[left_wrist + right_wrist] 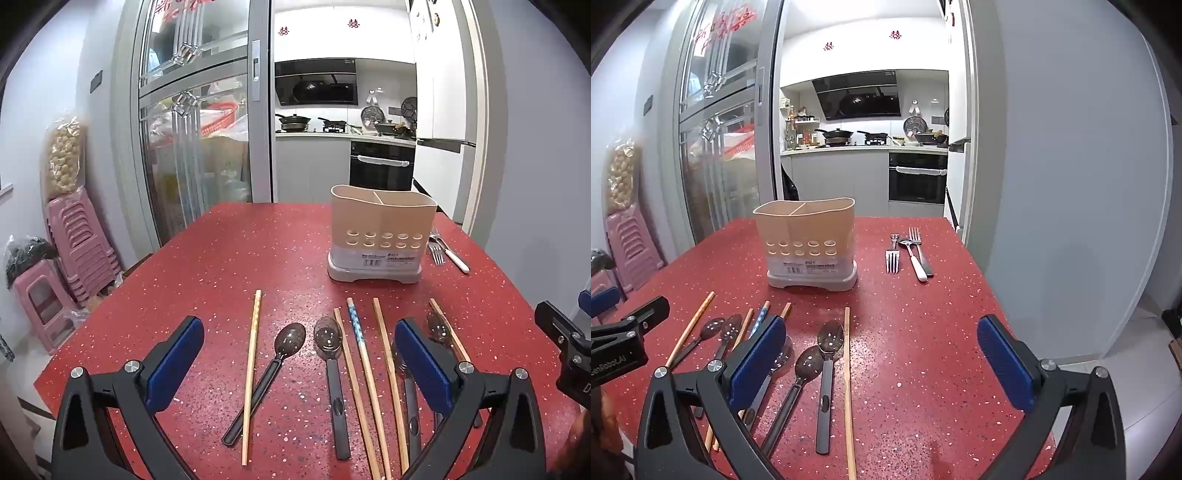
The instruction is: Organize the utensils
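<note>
A beige two-compartment utensil holder [380, 229] [807, 240] stands empty on the red speckled table [240, 258] [923, 332]. Several wooden chopsticks [252, 369] [847, 387] and several dark-handled spoons [284, 354] [827, 365] lie near the front. Forks and a white-handled spoon [448, 253] [912, 254] lie to the right of the holder. My left gripper [299, 354] is open above the spoons and chopsticks, holding nothing. My right gripper [882, 350] is open and empty above the table, right of the spoons.
Stacked pink stools [79, 243] [626, 243] stand left of the table by a glass cabinet [192, 129]. A kitchen with stove and oven [380, 166] [918, 177] lies beyond the table's far edge. The floor [1145, 369] drops off right of the table.
</note>
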Demonstrator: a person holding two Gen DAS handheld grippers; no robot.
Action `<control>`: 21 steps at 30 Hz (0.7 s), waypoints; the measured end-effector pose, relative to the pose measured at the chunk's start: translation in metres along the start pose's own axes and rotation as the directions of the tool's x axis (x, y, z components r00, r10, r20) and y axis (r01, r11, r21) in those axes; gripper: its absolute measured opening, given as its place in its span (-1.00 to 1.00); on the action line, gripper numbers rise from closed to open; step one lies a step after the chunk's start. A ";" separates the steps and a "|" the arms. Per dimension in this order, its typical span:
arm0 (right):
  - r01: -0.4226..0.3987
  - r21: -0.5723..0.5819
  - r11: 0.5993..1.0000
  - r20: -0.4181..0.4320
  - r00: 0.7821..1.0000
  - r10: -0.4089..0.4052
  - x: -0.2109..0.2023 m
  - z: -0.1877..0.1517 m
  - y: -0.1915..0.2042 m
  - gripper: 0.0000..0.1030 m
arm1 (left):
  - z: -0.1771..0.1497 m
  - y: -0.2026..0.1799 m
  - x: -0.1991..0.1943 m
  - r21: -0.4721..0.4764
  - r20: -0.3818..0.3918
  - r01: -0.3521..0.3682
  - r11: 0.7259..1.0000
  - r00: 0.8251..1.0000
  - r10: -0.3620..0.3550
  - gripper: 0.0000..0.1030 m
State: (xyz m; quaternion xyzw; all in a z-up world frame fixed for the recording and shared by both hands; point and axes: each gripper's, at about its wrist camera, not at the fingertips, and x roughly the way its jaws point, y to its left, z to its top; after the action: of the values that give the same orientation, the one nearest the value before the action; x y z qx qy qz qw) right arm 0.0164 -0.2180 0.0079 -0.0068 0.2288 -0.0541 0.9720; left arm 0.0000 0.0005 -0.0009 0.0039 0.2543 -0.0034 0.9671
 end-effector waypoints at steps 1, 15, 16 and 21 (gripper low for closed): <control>0.001 0.000 1.000 -0.002 1.000 -0.001 0.000 0.000 0.000 1.00 | 0.000 0.000 0.000 -0.004 -0.005 0.001 1.000 1.000 -0.001 1.00; 0.003 -0.010 1.000 -0.001 1.000 -0.003 -0.002 0.008 0.005 1.00 | 0.000 0.007 -0.001 -0.013 -0.004 0.011 1.000 1.000 -0.011 1.00; 0.003 -0.011 1.000 0.000 1.000 -0.003 -0.002 0.007 0.005 1.00 | -0.001 0.007 -0.001 -0.012 -0.004 0.013 1.000 1.000 -0.013 1.00; 0.001 -0.006 1.000 0.013 1.000 -0.001 -0.003 0.003 0.003 1.00 | 0.001 0.007 -0.005 -0.012 0.001 0.019 1.000 1.000 -0.019 1.00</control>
State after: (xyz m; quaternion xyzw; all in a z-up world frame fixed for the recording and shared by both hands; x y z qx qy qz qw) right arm 0.0157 -0.2146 0.0115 -0.0101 0.2228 -0.0538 0.9733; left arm -0.0043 0.0079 0.0026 -0.0042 0.2541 -0.0110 0.9671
